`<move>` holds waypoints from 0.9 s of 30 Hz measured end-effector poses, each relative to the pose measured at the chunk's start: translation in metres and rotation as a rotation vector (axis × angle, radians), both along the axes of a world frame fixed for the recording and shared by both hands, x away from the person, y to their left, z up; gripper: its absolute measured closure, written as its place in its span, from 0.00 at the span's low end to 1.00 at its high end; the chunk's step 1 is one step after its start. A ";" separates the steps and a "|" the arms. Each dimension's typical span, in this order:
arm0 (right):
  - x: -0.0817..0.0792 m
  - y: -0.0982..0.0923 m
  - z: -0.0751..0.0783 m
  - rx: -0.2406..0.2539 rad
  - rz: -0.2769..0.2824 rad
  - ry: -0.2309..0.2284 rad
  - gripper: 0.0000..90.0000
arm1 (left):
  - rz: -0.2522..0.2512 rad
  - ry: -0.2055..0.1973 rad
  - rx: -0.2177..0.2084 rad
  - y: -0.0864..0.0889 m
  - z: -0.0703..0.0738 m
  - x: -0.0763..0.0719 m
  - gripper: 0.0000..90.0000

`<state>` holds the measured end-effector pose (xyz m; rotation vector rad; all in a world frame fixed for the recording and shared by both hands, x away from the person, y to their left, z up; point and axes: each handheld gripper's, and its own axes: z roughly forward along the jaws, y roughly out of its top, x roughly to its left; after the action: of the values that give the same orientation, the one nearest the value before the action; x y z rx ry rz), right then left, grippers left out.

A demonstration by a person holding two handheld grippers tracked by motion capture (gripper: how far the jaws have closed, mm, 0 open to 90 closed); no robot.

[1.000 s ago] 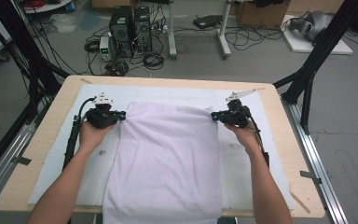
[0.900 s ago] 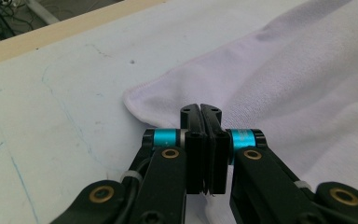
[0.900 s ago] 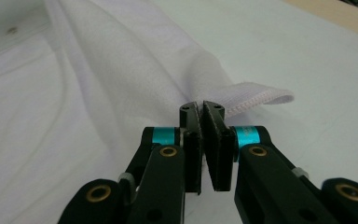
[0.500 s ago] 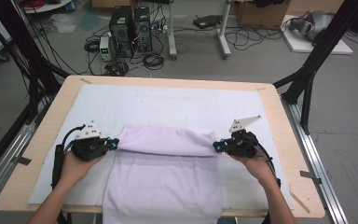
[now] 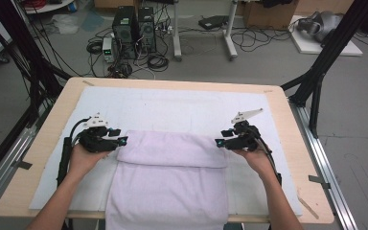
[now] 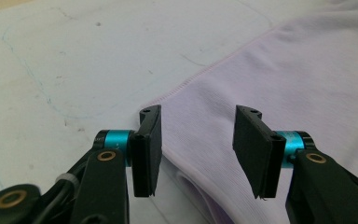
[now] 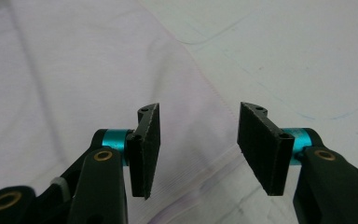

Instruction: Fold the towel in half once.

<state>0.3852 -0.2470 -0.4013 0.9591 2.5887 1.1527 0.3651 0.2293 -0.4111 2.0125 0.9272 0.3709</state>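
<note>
A pale lilac towel lies on the white mat, its far part folded back toward me into a band. My left gripper sits at the band's left end and my right gripper at its right end. Both have just been opening. In the left gripper view the jaws of the left gripper stand apart above the towel's corner, not pressing it. The right gripper likewise stands open over the towel's edge.
The white mat covers most of the wooden table. The towel's near end hangs over the table's front edge. Black frame posts stand at both sides; computers and cables sit on the floor beyond.
Both hands drew the towel's far edge toward me, folding it over itself. The jaws of both grippers then opened and let the folded edge go.
</note>
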 end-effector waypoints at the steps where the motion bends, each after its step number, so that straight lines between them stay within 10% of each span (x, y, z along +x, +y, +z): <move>1: 0.005 0.001 -0.005 0.006 -0.006 0.024 0.54 | 0.005 0.012 0.007 -0.002 -0.003 0.006 0.58; 7: 0.023 0.006 -0.031 -0.051 -0.038 0.114 0.63 | 0.028 0.104 0.078 -0.007 -0.026 0.026 0.63; 12: 0.022 0.007 -0.032 -0.055 0.002 0.104 0.93 | 0.007 0.091 0.108 -0.010 -0.028 0.025 0.91; 16: 0.020 0.009 -0.028 -0.046 0.027 0.095 0.99 | 0.016 0.061 0.086 -0.007 -0.022 0.023 0.96; 24: 0.010 0.003 -0.002 0.017 0.032 0.025 0.99 | 0.029 0.014 0.015 0.004 -0.005 0.013 0.96; 27: 0.014 0.005 -0.010 -0.007 0.003 0.056 0.79 | 0.028 0.025 0.030 0.003 -0.008 0.015 0.96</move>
<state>0.3997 -0.2418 -0.4114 1.0006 2.6365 1.1325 0.3800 0.2325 -0.4192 2.0368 0.9717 0.3781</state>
